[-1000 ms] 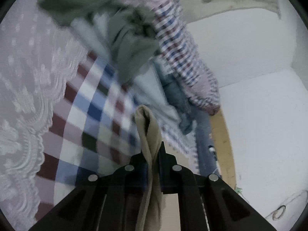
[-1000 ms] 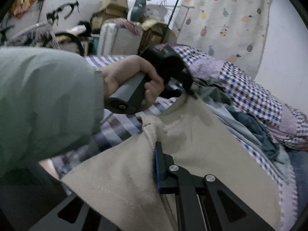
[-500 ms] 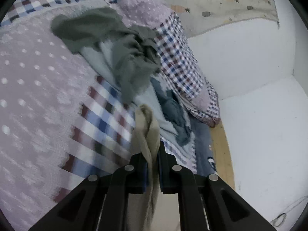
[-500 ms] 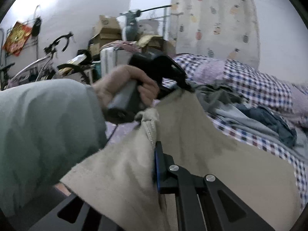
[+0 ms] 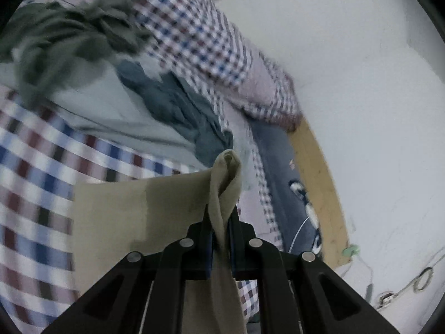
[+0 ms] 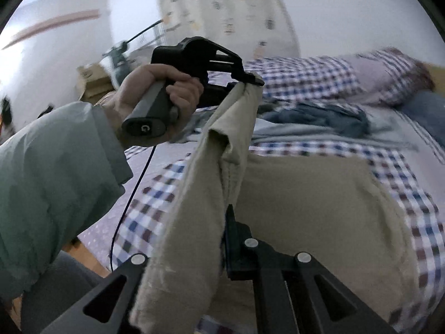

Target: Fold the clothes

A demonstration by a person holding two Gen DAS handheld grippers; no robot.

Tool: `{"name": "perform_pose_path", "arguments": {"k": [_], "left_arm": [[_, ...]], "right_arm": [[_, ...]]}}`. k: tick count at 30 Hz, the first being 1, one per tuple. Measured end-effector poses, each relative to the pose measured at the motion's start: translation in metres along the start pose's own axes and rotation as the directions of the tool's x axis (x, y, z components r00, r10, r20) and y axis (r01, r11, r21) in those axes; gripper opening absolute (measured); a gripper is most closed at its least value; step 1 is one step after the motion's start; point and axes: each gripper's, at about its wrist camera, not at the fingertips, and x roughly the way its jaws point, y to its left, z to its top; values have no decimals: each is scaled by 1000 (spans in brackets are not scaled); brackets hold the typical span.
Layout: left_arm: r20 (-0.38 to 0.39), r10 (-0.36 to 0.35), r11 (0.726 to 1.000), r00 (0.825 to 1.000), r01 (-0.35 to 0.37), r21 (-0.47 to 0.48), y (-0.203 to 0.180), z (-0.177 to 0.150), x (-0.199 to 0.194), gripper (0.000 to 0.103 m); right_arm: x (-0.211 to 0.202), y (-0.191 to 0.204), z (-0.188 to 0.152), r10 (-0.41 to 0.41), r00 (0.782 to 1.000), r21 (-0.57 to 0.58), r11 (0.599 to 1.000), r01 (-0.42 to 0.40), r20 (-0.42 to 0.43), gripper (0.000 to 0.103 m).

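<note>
Folding is barely begun: your left gripper [image 5: 221, 222] and right gripper [image 6: 222, 222] each have jaws clenched on one edge of the beige garment [image 6: 319, 208], its far part draped on the checked bed sheet [image 6: 417, 183]. Crumpled clothes [image 5: 180, 105] lie beyond, unfolded.

text: "G" | on: butt of left hand-held gripper [image 6: 251, 79] handle | other: none legible

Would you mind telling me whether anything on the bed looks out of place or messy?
Yes: behind the beige garment held by both grippers, a crumpled heap lies unfolded on the checked sheet: a grey-green piece, a blue one and a pale one, tangled together.
</note>
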Motion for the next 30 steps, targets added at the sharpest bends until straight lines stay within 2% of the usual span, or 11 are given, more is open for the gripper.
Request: {"name": "perform_pose_path", "arguments": {"k": [4,9,13,16,18,20,23,24,25,26,30], "left_arm": [[-83,70,998,994,-70,1,-28,-12,76,8],[-145,137,990,980,-141,-21,-41,-28,154,8],[-176,203,978,963,-209,-17,-48,-39,199,8],[-189,246,967,951,-255,-20,-48,-45,224,8],[-185,282,957,941,-290,-18,-48,-47,235,8],[-191,291,953,937,-301,-24,-46,-47,242,8],[-179,233,968,956,-246,-52,-42,-40,238,16],[-164,208,974,964,-220,-57,-41,-35,231,30],[-145,186,979,972,-197,-62,-39,-30,223,50],[-118,172,982,978,-180,-62,-38,-25,210,57],[-2,139,990,990,-139,12,-32,2,136,61]], "right_arm": [[-18,-52,-9,-27,1000,122,992,28,-11,3],[-36,-118,-24,-65,997,270,960,72,-35,3],[-37,-162,-33,-72,996,385,919,88,-56,3],[-38,-175,-38,-95,993,404,907,115,-69,3],[-34,-186,-41,-135,986,404,900,162,-96,3],[-30,-196,-44,-170,977,417,885,209,-129,4],[-32,-211,-49,-223,960,436,856,276,-170,4],[-33,-214,-50,-238,955,441,848,294,-178,6],[-34,-218,-52,-252,949,445,840,311,-187,6],[-36,-221,-53,-263,945,448,833,325,-197,6],[-45,-232,-53,-303,926,442,815,373,-224,11]]}}
